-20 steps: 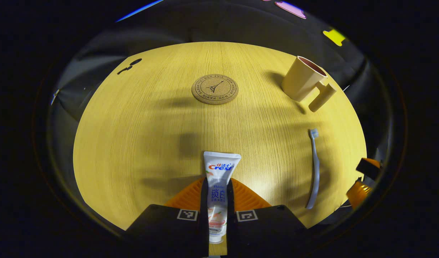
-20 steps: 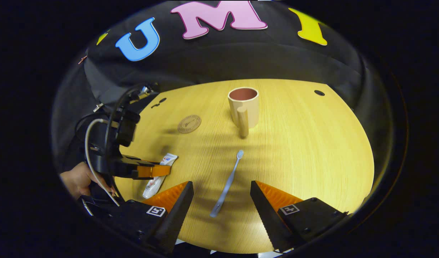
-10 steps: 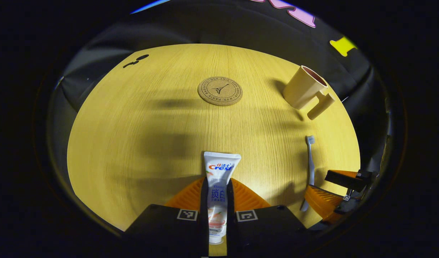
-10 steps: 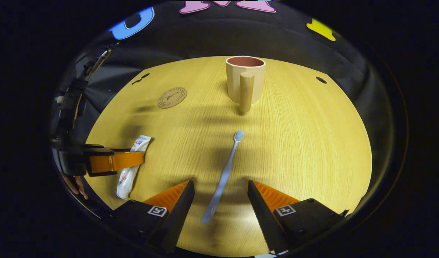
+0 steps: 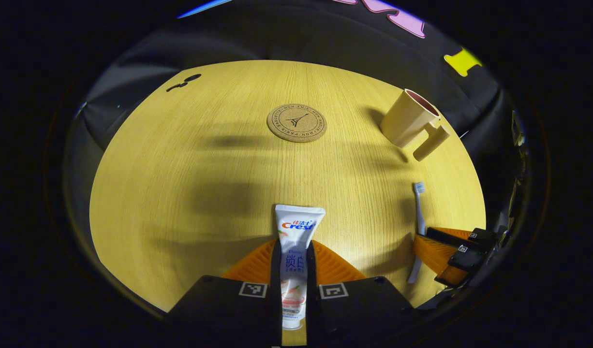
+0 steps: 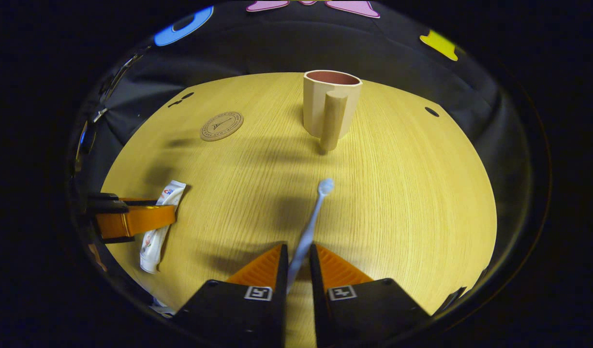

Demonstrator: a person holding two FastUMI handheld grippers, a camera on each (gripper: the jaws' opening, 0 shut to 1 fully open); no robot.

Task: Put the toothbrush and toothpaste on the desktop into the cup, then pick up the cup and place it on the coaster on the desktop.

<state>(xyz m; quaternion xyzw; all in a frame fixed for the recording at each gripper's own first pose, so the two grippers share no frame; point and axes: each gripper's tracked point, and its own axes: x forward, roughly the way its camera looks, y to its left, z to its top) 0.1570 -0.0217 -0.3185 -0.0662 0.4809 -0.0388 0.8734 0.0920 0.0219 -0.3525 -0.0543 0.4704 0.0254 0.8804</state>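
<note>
Our left gripper [image 5: 293,270] pinches the toothpaste [image 5: 296,241] around its middle. The tube looks soft and light, so we squeeze gently. The coaster [image 5: 297,123] lies farther back on the desk [image 5: 180,159]. Our right gripper [image 6: 296,270] pinches the thin, stiff toothbrush [image 6: 312,220] low on its handle. The cup [image 6: 328,108] stands upright beyond.

One toothpaste tube [image 5: 293,251] showing; one toothbrush [image 6: 310,226] lying alongside; one cup [image 6: 331,108] standing, carrying one handle; one round coaster [image 5: 296,123] sitting on the one counter [image 5: 180,159]; two tongs counting up, left tongs [image 5: 293,270] and right tongs [image 6: 296,270]; each bearing two fingers.
</note>
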